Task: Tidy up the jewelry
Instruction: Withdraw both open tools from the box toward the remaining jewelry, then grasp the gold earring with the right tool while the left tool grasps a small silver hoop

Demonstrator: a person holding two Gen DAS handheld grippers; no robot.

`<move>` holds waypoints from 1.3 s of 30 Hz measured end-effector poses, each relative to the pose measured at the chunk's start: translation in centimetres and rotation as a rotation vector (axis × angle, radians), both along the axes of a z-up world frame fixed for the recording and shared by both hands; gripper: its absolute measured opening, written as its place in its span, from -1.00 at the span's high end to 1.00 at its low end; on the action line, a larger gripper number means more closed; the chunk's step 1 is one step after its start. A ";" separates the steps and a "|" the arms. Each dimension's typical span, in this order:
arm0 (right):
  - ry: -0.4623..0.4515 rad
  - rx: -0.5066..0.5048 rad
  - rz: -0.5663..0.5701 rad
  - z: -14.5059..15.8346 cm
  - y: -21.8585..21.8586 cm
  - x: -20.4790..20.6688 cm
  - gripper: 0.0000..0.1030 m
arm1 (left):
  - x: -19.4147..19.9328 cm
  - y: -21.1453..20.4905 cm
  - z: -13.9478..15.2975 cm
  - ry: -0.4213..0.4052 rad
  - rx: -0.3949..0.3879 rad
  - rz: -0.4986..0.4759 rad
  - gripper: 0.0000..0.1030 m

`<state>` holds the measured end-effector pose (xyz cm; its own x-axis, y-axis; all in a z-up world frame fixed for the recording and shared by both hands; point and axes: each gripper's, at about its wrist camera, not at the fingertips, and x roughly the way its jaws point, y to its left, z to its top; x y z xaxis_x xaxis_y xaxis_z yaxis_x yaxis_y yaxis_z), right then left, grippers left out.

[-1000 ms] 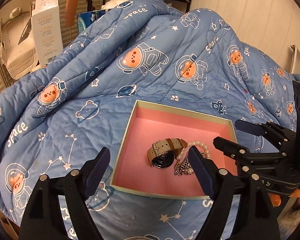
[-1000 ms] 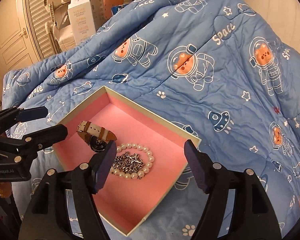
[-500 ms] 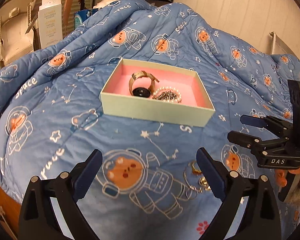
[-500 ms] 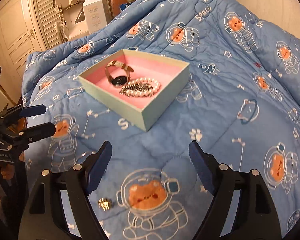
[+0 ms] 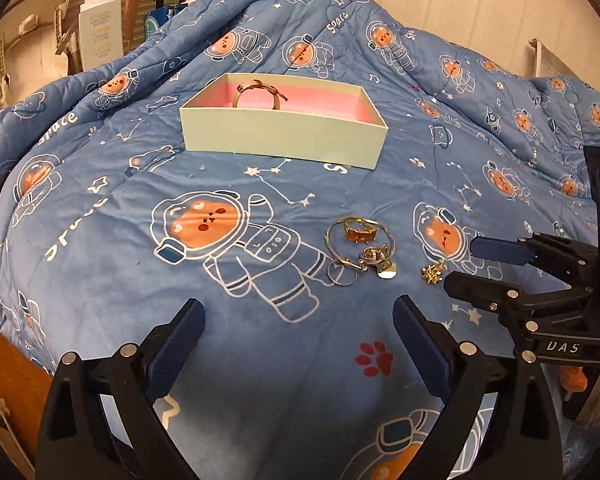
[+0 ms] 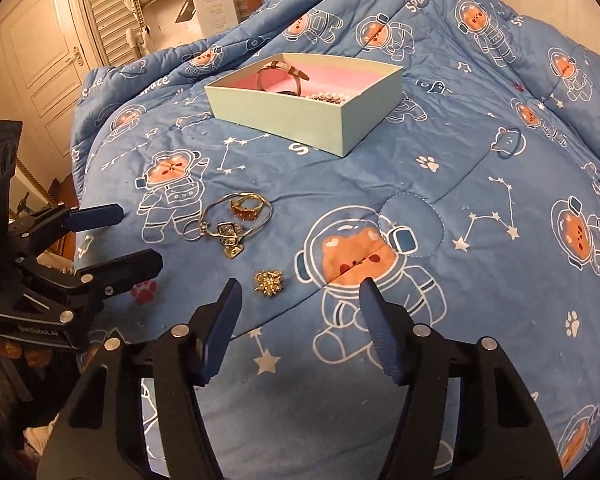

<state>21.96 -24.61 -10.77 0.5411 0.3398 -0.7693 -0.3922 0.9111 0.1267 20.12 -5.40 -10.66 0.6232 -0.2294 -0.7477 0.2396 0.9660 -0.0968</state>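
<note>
A small heap of loose jewelry lies on the blue astronaut-bear quilt (image 5: 100,264), in front of the pale green box (image 5: 284,136) with the pink lining. In that heap, a thin silver bangle (image 5: 358,240) circles a gold ring with an orange stone (image 5: 360,233); against the bangle's near edge sits a knot of silver chain with a small gold heart charm (image 5: 387,270). A little gold cluster brooch (image 5: 434,272) lies apart from the heap, on the side away from the box and toward the right gripper.

Inside the box a watch with a tan strap (image 6: 282,74) stands on edge at the far left end, and a strand of pearls (image 6: 332,96) with a darker chain rests beside it.

The left gripper (image 5: 296,336) hovers over bare quilt, nearer than the heap from the box, its fingers spread about as wide as they go and holding nothing. The right gripper (image 6: 300,320) hangs just short of the brooch, its jaws closing with only quilt between them; the brooch lies just beyond its left fingertip (image 6: 230,296).

Past the box, behind the quilt, stand a white carton (image 5: 100,28) and a louvred door (image 6: 100,0).
</note>
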 end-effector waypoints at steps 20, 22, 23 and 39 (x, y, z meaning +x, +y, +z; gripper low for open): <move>0.027 0.019 0.036 -1.2 1.5 0.7 0.54 | 1.4 -2.5 -1.2 -0.026 0.062 -0.087 -0.06; 0.026 0.017 0.038 -1.3 1.7 0.7 0.55 | 1.6 -2.9 -1.3 -0.034 0.077 -0.097 -0.06; 0.026 0.017 0.038 -1.3 1.8 0.7 0.56 | 1.7 -3.0 -1.3 -0.037 0.081 -0.102 -0.05; 0.030 0.025 0.028 -1.4 1.6 0.8 0.65 | 1.6 -4.1 -1.2 -0.051 0.082 -0.173 0.65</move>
<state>22.72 -23.02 -12.20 0.5079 0.3742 -0.7759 -0.4132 0.8962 0.1617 21.77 -9.46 -11.84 0.6175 -0.2756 -0.7367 0.4049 0.9144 -0.0027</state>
